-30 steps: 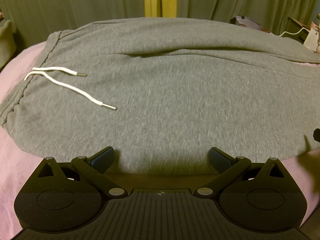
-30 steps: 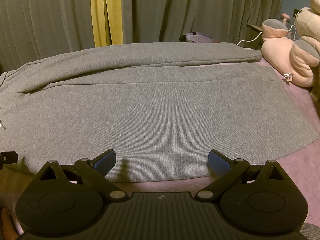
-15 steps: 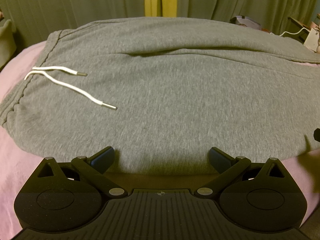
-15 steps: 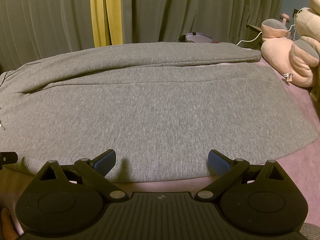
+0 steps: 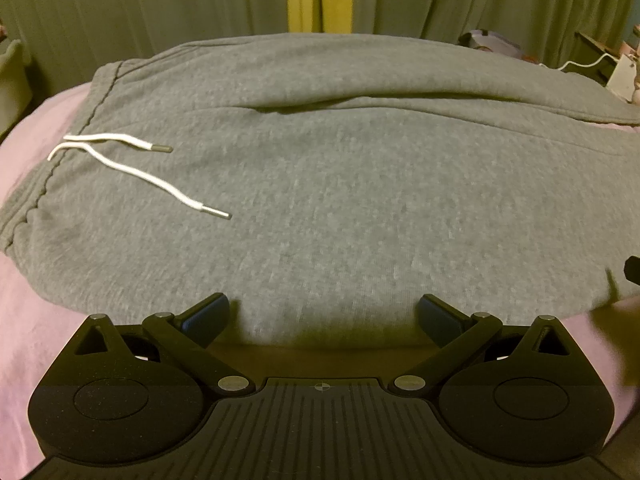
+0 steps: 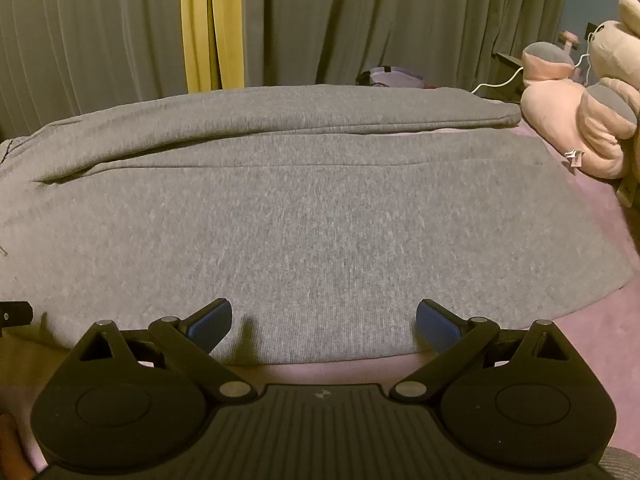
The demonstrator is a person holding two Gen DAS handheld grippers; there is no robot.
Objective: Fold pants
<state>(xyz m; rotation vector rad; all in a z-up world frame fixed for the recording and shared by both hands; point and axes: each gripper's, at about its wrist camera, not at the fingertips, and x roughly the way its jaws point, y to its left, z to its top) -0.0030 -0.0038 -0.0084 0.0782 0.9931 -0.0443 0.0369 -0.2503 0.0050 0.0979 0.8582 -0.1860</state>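
One pair of grey pants point(image 5: 340, 184) lies spread flat across a pink bed point(image 5: 28, 320), its two legs side by side, the far one slightly overlapping. Two white drawstring ends point(image 5: 136, 168) rest on the cloth near the waistband, ahead and left of the left hand-held gripper point(image 5: 322, 316). That gripper sits at the pants' near edge, fingers spread wide, holding nothing. The right hand-held gripper point(image 6: 324, 322) likewise sits at the near hem, fingers wide apart and empty. One pink plush toy point(image 6: 584, 120) lies far right of it, before grey curtains point(image 6: 400, 20).
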